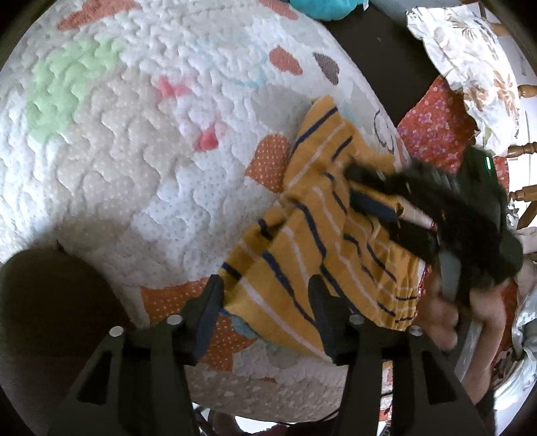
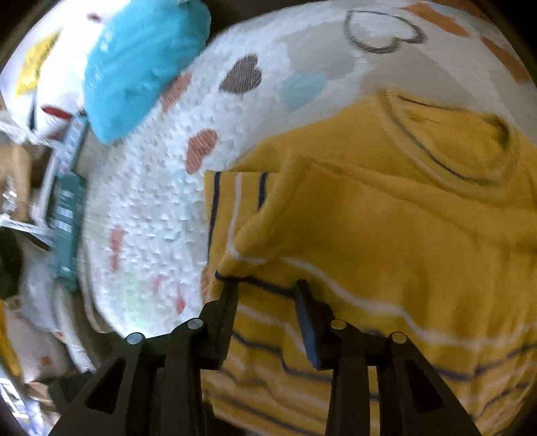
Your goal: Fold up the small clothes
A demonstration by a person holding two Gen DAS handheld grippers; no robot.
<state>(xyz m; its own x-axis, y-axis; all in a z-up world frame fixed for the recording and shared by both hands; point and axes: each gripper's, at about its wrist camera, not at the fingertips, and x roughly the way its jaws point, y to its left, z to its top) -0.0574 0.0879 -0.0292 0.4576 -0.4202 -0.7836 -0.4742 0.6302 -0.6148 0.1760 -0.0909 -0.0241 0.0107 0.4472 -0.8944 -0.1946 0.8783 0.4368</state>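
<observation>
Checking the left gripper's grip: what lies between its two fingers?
In the left wrist view, the left gripper is open, with the striped yellow garment lying between its fingers.

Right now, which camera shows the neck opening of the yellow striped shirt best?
The right wrist view: the neck opening lies in plain sight, ribbed collar included. The left wrist view shows only the yellow striped shirt bunched, with the right tool across it.

Your right gripper (image 1: 386,194) looks blurry and hides part of the yellow shirt (image 1: 302,251). The blue cloth (image 1: 322,8) is cut off.
</observation>
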